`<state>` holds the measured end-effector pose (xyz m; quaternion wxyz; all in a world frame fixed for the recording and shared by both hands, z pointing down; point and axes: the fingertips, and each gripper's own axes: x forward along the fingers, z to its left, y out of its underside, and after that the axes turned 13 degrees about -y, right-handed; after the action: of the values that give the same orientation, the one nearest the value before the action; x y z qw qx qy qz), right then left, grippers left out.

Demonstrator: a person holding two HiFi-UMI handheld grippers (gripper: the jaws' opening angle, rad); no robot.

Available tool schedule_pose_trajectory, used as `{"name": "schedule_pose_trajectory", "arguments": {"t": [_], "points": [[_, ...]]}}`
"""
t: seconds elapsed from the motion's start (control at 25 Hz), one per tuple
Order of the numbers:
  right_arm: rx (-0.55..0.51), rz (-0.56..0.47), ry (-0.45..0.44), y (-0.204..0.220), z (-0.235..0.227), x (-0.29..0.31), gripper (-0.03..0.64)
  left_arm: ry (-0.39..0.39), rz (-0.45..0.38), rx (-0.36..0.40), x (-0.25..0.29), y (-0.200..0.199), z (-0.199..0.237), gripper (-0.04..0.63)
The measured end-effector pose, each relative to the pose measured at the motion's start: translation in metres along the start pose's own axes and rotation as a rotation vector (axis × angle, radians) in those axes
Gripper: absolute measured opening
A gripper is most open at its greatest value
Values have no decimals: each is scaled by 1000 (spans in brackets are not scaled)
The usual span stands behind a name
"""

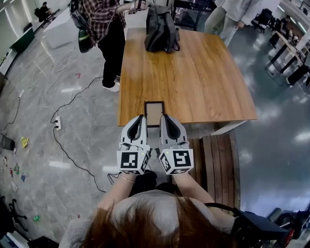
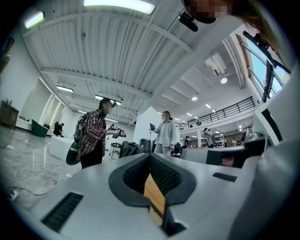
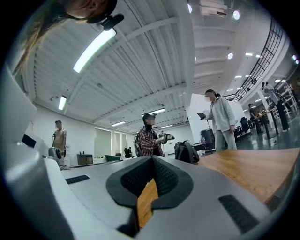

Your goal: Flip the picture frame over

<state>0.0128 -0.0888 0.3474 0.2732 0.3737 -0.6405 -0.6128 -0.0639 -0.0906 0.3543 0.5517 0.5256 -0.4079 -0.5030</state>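
Note:
A small dark picture frame (image 1: 154, 113) with a pale tan panel lies flat at the near edge of the wooden table (image 1: 203, 82). My left gripper (image 1: 142, 117) is just left of the frame's near end and my right gripper (image 1: 164, 117) just right of it, both pointing roughly level toward the table. Neither holds anything. In the left gripper view the left gripper (image 2: 150, 155) has its pads meeting at the tips, with only table wood showing through the gap behind. The right gripper (image 3: 152, 159) looks the same in its own view, shut and empty.
A black backpack (image 1: 161, 29) stands at the table's far end. A person in a plaid shirt (image 1: 104, 29) stands at the far left corner, another in grey (image 1: 232, 14) beyond the far right. A slatted wooden bench (image 1: 215, 160) is beside me. Cables and a power strip (image 1: 57, 122) lie on the floor at left.

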Motion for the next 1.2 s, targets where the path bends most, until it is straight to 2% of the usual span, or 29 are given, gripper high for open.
{"name": "schedule_pose_trajectory", "arguments": {"t": [0.4, 0.64, 0.76, 0.84, 1.04, 1.2], "points": [[2, 34, 0, 12, -29, 39, 15, 16, 36, -2, 44, 12, 2, 8], [-81, 135, -52, 38, -45, 47, 17, -42, 47, 4, 52, 22, 17, 8], [-234, 252, -96, 57, -44, 51, 23, -71, 62, 3, 52, 30, 26, 8], [-373, 332, -151, 77, -37, 52, 72, -90, 72, 0, 49, 36, 32, 8], [-699, 554, -322, 142, -15, 46, 137, -119, 98, 2, 45, 50, 39, 8], [-883, 710, -389, 192, -10, 37, 165, -137, 110, 5, 40, 56, 45, 8]]}}
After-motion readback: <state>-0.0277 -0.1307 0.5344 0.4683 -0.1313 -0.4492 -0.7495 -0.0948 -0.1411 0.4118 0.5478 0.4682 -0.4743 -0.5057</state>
